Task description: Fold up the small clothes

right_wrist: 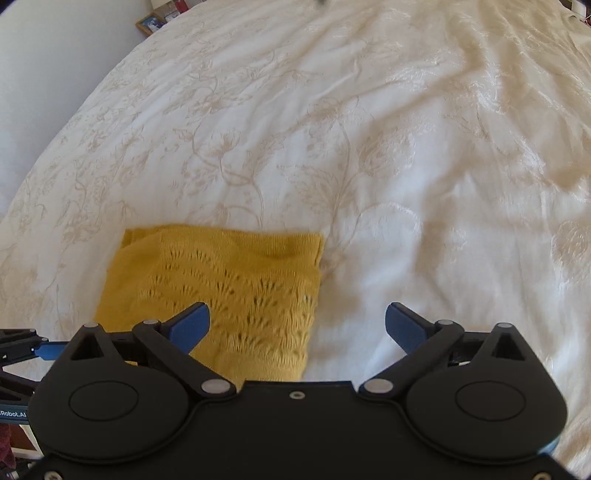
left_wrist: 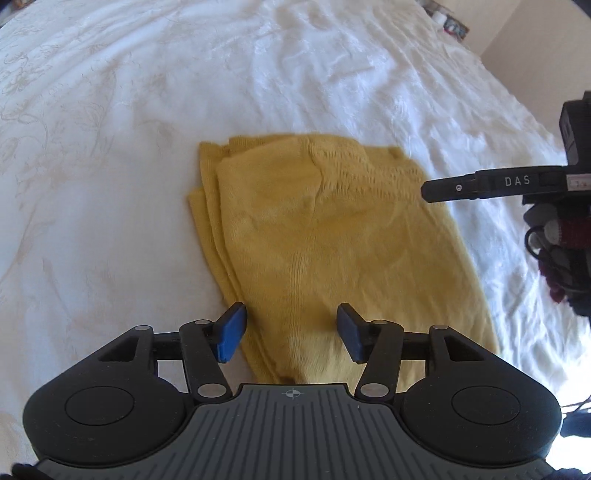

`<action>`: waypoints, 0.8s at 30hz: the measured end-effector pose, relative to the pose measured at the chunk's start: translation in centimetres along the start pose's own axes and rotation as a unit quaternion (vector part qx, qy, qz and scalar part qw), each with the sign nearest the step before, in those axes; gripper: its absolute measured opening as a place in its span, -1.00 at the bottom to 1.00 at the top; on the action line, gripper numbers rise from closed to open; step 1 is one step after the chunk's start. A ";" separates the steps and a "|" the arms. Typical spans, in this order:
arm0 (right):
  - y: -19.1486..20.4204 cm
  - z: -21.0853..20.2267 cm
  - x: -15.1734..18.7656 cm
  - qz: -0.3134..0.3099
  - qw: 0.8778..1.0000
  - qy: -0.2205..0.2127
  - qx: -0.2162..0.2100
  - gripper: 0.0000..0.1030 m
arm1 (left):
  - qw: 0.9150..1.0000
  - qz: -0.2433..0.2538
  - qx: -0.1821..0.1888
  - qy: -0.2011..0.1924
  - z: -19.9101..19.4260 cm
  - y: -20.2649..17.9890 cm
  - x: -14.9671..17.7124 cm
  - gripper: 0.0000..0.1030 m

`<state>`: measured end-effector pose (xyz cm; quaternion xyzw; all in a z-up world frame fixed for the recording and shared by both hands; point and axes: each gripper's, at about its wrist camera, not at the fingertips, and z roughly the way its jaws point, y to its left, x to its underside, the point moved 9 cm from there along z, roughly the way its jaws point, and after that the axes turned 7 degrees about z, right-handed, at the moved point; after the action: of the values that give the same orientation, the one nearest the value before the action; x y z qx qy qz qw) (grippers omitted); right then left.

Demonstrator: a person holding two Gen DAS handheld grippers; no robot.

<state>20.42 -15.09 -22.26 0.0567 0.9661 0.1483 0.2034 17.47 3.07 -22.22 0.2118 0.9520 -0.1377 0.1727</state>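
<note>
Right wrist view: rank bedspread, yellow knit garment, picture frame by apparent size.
1. Floral bedspread, fills most of the view.
2. Yellow knit garment, folded, close to the camera.
3. Picture frame, tiny, but it is far off at the top edge, so true size is unsure.

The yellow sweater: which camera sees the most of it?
The left wrist view: the yellow sweater lies nearly whole there, folded, its layered edges showing. The right wrist view catches only its lacy-patterned end, partly hidden behind that gripper.
</note>
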 end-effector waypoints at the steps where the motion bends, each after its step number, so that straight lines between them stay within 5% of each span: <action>1: -0.6 0.6 1.0 -0.005 1.000 0.018 0.025 0.97 | 1.000 0.000 -0.009 0.012 0.4 0.3 1.0 0.03; 5: -3.2 1.0 2.3 0.041 0.997 0.023 0.059 0.98 | 0.998 -0.047 0.000 0.028 0.5 2.1 3.0 0.24; 12: -0.8 -2.8 1.8 0.045 0.997 -0.036 0.060 0.99 | 0.999 -0.038 0.008 -0.013 -2.4 2.7 2.4 0.34; 18: 1.9 -5.8 3.2 0.053 0.994 -0.068 0.068 0.99 | 0.997 -0.038 0.013 -0.062 -5.2 1.9 0.9 0.99; 24: 4.0 -8.1 4.6 0.046 0.994 -0.083 0.053 0.99 | 0.995 -0.054 -0.014 -0.081 -7.2 0.4 0.4 0.99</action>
<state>13.07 -12.62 -15.65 0.1243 0.9487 0.1008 0.2728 15.40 5.92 -15.96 0.1461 0.9469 -0.1496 0.2443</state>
